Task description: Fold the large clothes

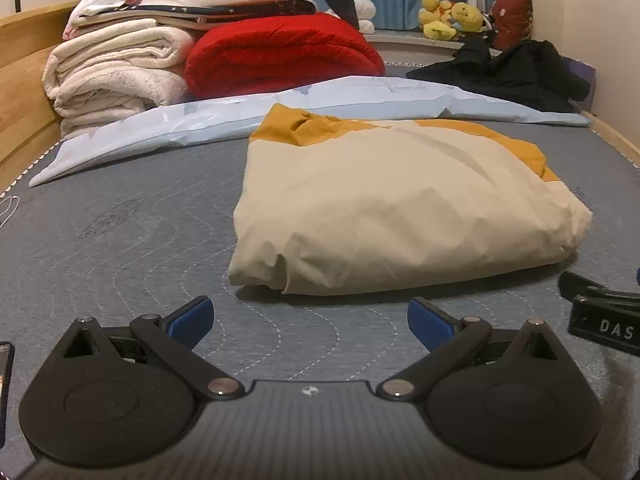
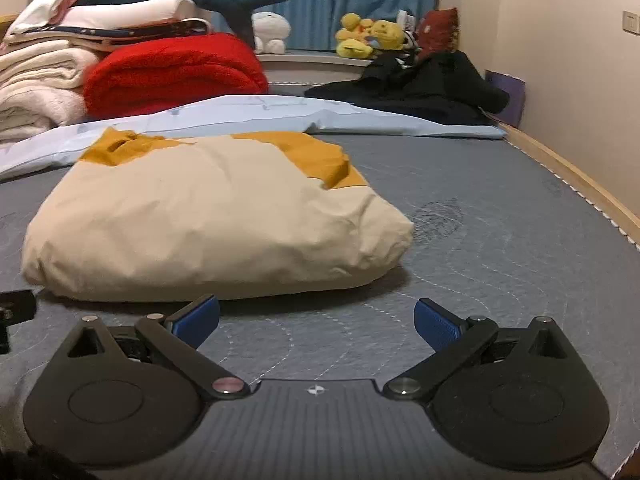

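Observation:
A cream and mustard garment (image 1: 396, 204) lies folded into a thick bundle on the grey quilted mattress (image 1: 120, 248). It also shows in the right wrist view (image 2: 208, 220). My left gripper (image 1: 310, 320) is open and empty, low over the mattress just short of the bundle's near edge. My right gripper (image 2: 316, 322) is open and empty, just short of the bundle's near right corner. Part of the right gripper shows at the right edge of the left wrist view (image 1: 600, 316).
A light blue sheet (image 1: 280, 108) lies behind the bundle. Stacked white blankets (image 1: 116, 68) and a red blanket (image 1: 280, 52) stand at the back left. A black garment (image 2: 416, 84) lies at the back right by the wall. Plush toys (image 2: 368, 34) sit on the far ledge.

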